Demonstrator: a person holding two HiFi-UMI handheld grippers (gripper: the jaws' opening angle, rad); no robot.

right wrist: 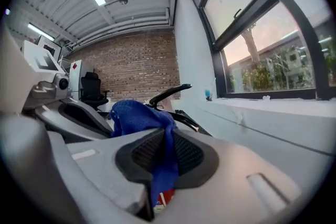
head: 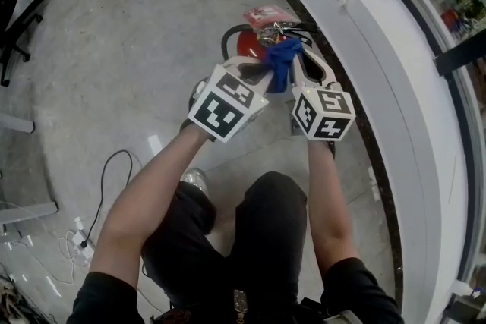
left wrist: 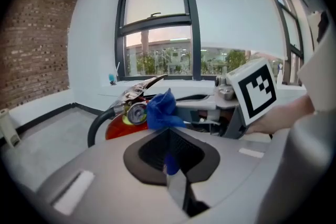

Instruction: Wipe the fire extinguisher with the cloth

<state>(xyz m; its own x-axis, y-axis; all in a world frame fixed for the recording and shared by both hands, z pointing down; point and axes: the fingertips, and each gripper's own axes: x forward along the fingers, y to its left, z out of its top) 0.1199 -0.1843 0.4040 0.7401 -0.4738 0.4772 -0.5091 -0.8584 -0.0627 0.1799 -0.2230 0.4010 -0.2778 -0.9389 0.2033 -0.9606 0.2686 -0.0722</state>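
A red fire extinguisher (head: 244,42) stands on the floor by the curved wall, its gauge and lever facing the left gripper view (left wrist: 137,112). A blue cloth (head: 282,61) is bunched over its valve head. My left gripper (head: 266,73) reaches in from the left, shut, with a sliver of the cloth (left wrist: 170,164) pinched between its pads. From the right, my right gripper (head: 300,64) is shut on a thicker fold of the cloth (right wrist: 167,165). The black lever (right wrist: 170,93) rises behind that bunch. Most of the extinguisher's body is hidden under the grippers.
A white curved sill and window wall (head: 395,49) run close along the right of the extinguisher. A black cable (head: 106,178) and a chair base (head: 11,34) lie on the grey floor at left. The person's knees (head: 266,224) and a shoe (head: 196,180) are just behind the grippers.
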